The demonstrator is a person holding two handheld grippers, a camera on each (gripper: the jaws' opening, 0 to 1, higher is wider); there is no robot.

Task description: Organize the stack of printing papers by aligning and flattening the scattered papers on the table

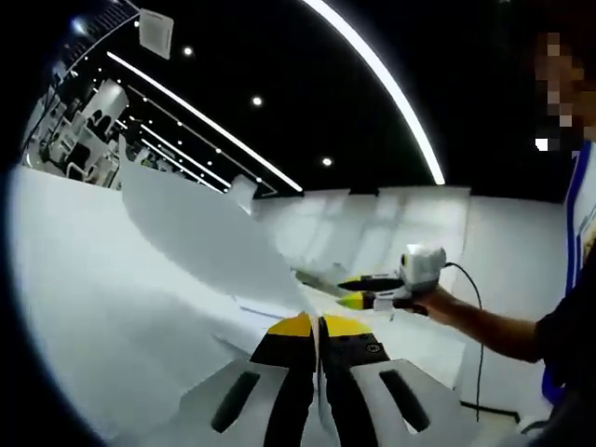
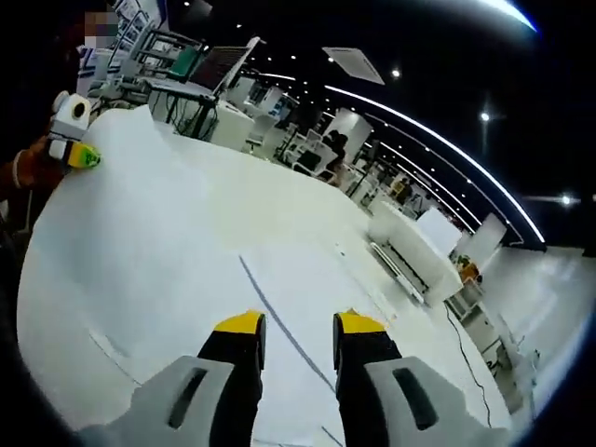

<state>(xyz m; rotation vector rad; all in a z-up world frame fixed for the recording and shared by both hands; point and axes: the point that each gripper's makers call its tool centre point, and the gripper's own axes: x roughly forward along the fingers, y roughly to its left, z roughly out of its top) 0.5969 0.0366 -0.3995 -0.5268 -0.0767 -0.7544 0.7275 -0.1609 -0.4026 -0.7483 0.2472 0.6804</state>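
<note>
In the left gripper view, the left gripper [image 1: 318, 328] sits nearest, its 2 yellow-tipped fingers [image 1: 291, 328] pressed together on the edge of a sheet of paper [image 1: 200, 223]. The sheet rises from the fingertips, curling up and to the left above the white table [image 1: 84, 307]. No brand, label or writing can be read anywhere in either view.

Just beyond the left fingertips, the right gripper [image 1: 358, 291] enters from the right, held by a person's hand [image 1: 438, 303], with a black cable [image 1: 477, 345] hanging from it.

In the right gripper view, the right gripper [image 2: 300, 328] has its fingers [image 2: 240, 326] apart, with nothing between them. White papers [image 2: 186, 251] lie spread on the table below and ahead of these fingers; a dark sheet edge runs diagonally through the gap. At upper left, the left gripper [image 2: 82, 156] touches the raised paper's far edge.
</note>
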